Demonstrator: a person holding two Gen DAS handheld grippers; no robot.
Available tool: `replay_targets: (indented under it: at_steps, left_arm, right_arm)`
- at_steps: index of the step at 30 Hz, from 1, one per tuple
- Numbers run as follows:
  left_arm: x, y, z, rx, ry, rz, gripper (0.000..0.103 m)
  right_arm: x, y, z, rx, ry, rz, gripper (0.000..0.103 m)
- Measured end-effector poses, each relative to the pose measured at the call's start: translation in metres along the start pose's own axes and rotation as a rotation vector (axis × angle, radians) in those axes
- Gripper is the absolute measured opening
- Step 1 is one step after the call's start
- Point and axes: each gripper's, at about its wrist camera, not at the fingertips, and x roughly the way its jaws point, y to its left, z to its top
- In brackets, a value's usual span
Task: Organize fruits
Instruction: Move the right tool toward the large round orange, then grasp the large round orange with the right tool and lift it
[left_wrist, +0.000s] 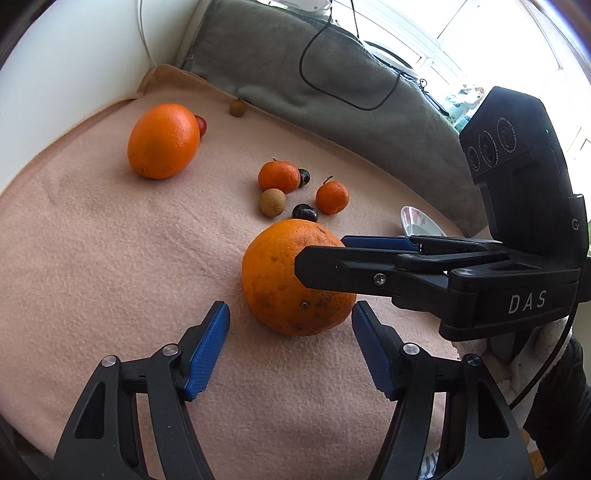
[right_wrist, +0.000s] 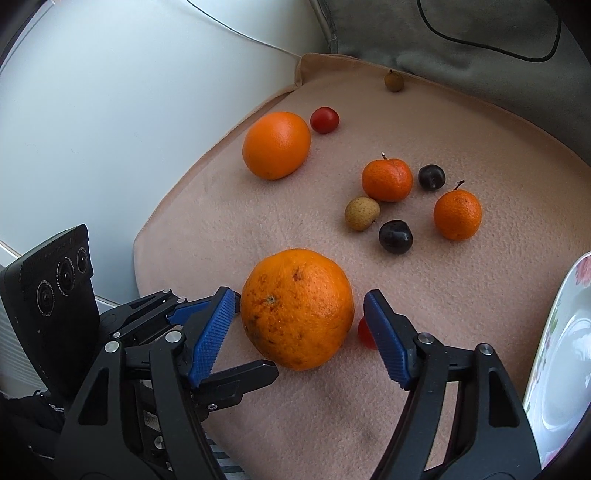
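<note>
A large speckled orange (right_wrist: 297, 308) lies on the pink blanket (right_wrist: 461, 314), between the blue pads of my open right gripper (right_wrist: 299, 321); the left pad (right_wrist: 214, 336) is close to the fruit, the right pad stands apart. In the left wrist view the same orange (left_wrist: 291, 280) lies just ahead of my open, empty left gripper (left_wrist: 290, 332), and the right gripper reaches in from the right around it. A second large orange (right_wrist: 276, 144), two mandarins (right_wrist: 387, 180) (right_wrist: 457, 215), two dark plums (right_wrist: 395, 236) (right_wrist: 431, 177), a longan (right_wrist: 362, 213) and a cherry tomato (right_wrist: 324, 120) lie further back.
A white floral plate (right_wrist: 561, 354) sits at the blanket's right edge. A small red fruit (right_wrist: 365, 332) lies partly hidden behind the right pad. Another longan (right_wrist: 393, 80) lies at the far edge by a grey cushion (right_wrist: 480, 29) with a black cable. A white wall borders the left.
</note>
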Motion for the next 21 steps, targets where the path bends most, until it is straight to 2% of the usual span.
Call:
replay_targets:
  at_steps: [1,9,13,21]
  left_arm:
    - [0.001,0.000,0.000,-0.001,0.005,-0.004,0.060]
    - [0.005,-0.002,0.000,0.006,0.011,-0.016,0.060]
    - [0.006,-0.001,0.001,0.008,0.010,-0.022,0.060]
    - [0.008,-0.002,0.001,0.013,0.010,-0.027,0.059]
  right_arm:
    - [0.001,0.000,0.000,-0.001,0.001,0.001,0.075]
    - [0.010,0.002,0.002,-0.015,0.016,0.002,0.075]
    - [0.013,0.003,0.002,-0.025,0.018,-0.023,0.070]
    - [0.014,0.002,0.000,-0.021,0.015,-0.019,0.069]
